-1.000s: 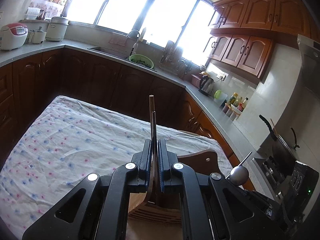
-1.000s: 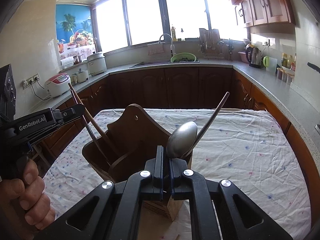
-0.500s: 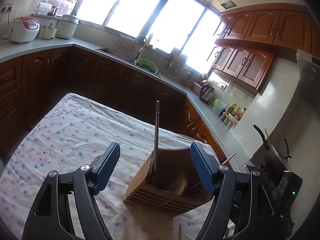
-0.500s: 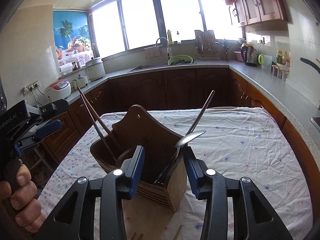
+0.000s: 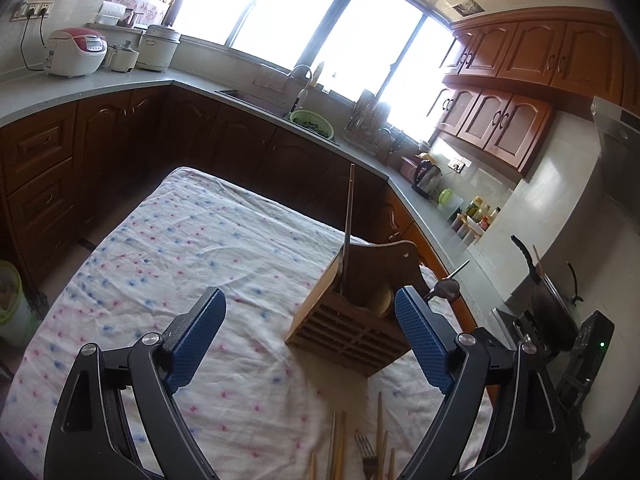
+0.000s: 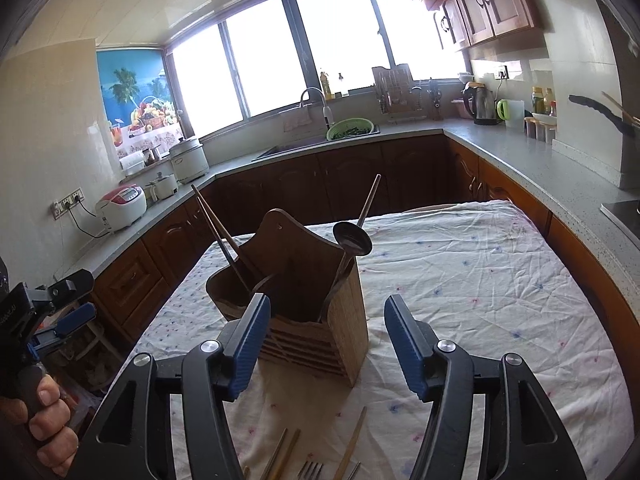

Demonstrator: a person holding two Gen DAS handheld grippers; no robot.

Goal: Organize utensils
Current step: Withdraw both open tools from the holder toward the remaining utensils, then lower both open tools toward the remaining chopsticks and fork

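A wooden utensil holder stands on the table with the flowered cloth. Chopsticks stand in its left compartment. A metal spoon leans in its right compartment. My left gripper is open and empty, above and in front of the holder. My right gripper is open and empty, just in front of the holder. Loose chopsticks and a fork lie on the cloth near the front edge.
Dark wood cabinets and a grey counter run round the table. A rice cooker, a sink with a green colander and a kettle are on it. A stove with a pan is at the right.
Both grippers have opened and pulled back from the holder. The left one let go of the chopsticks and the right one let go of the spoon; both now rest in the holder.
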